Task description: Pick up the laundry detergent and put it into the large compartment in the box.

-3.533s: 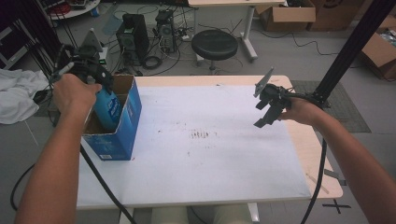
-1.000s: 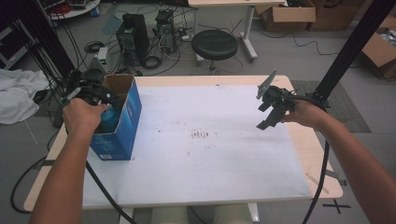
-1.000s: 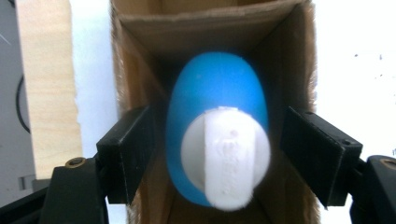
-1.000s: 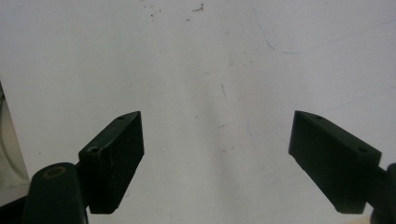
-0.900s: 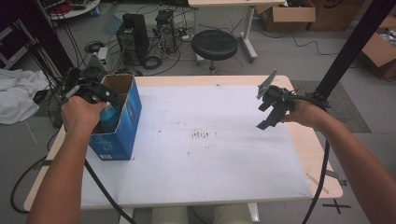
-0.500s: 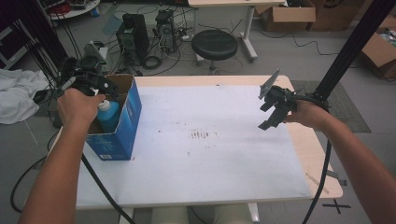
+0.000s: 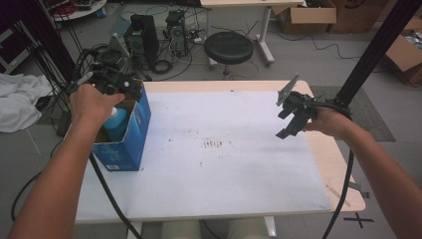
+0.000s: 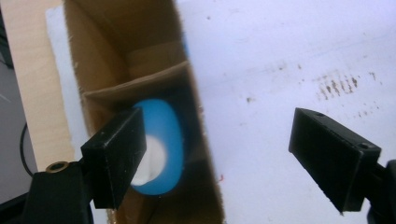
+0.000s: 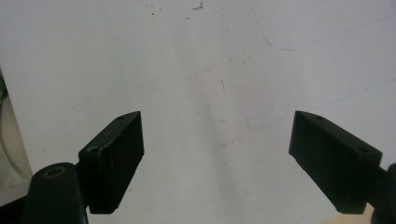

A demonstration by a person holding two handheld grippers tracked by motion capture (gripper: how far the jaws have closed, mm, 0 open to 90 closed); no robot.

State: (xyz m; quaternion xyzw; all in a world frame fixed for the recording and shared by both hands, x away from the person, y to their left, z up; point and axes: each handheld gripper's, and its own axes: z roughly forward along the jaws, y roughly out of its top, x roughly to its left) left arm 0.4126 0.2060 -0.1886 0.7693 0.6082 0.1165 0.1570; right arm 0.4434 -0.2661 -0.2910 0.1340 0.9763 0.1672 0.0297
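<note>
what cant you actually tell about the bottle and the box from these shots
- Blue bottle, high view: its lower body is hidden by the blue box wall and the left hand.
- Left gripper view: the bottle is blurred, and one jaw of the left gripper covers part of its white cap.
- Any label text is too small or blurred to read.
- The box floor is in shadow.

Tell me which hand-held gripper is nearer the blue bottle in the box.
Left. The left hand-held gripper hangs open just above the bottle in the box; the right hand-held gripper is open over the table's far right side.
</note>
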